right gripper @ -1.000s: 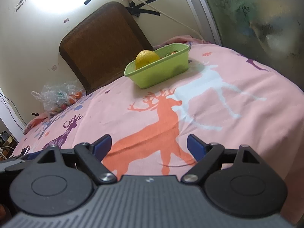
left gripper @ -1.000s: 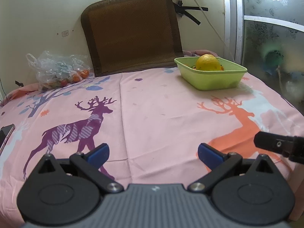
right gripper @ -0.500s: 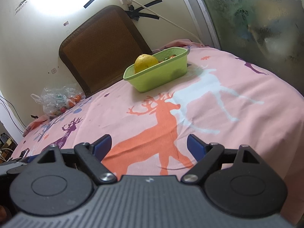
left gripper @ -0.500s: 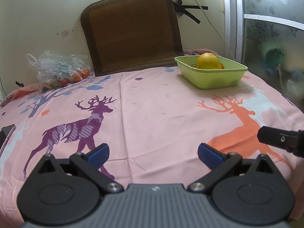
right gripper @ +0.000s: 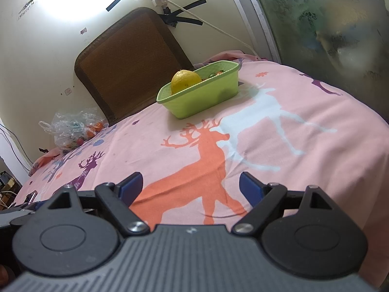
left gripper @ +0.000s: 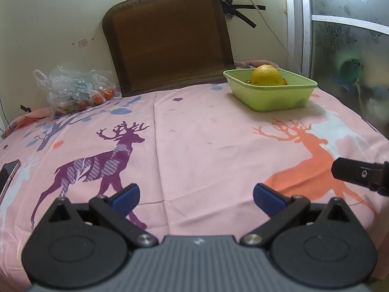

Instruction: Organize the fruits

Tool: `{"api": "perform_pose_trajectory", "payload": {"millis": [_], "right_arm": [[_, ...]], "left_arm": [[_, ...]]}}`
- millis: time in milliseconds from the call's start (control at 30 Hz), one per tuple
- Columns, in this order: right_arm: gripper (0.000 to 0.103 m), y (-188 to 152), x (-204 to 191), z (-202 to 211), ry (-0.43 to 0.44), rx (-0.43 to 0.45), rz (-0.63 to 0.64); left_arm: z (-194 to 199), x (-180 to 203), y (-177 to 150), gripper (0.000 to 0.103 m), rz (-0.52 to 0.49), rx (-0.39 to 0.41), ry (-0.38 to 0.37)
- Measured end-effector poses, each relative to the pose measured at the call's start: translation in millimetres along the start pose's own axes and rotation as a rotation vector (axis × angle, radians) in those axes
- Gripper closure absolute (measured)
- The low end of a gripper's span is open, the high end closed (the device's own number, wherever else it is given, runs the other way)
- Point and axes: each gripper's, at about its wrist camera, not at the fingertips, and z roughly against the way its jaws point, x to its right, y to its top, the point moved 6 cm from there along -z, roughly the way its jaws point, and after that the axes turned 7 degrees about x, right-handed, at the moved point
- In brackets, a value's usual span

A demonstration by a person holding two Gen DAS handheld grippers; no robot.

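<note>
Left wrist view: left gripper (left gripper: 195,196) low over the pink cloth (left gripper: 194,133), jaws spread wide, nothing btwn the blue pads (left gripper: 126,197). Green tub (left gripper: 269,91) sits far right on the cloth, w/ a big yellow fruit (left gripper: 266,75) in it and smaller bits behind, too small to tell. Clear bag (left gripper: 73,90) of small orange/red fruit lies far left by the wall, well apart from the tub. Brown mat (left gripper: 167,39) leans on the wall btwn them. Phone (left gripper: 7,172) at left edge. Black part of the right gripper (left gripper: 359,174) pokes in at right edge.

Right wrist view: right gripper (right gripper: 190,188) also low over cloth (right gripper: 304,146), over the orange deer print (right gripper: 201,170), jaws wide, empty. Tub (right gripper: 201,95) ahead, yellow fruit (right gripper: 186,80) at its left end; orange bits at the far end, unclear. Bag (right gripper: 75,126) far left by the wall. Mat (right gripper: 131,65) behind the tub.
</note>
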Motion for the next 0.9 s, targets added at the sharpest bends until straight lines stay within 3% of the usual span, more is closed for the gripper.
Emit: {"api": "perform_pose_trajectory", "payload": {"millis": [900], "right_arm": [[0.015, 0.8, -0.3, 0.4, -0.001, 0.001, 0.000]], "left_arm": [[-1.9, -2.8, 0.3, 0.000, -0.024, 0.000, 0.045]]}}
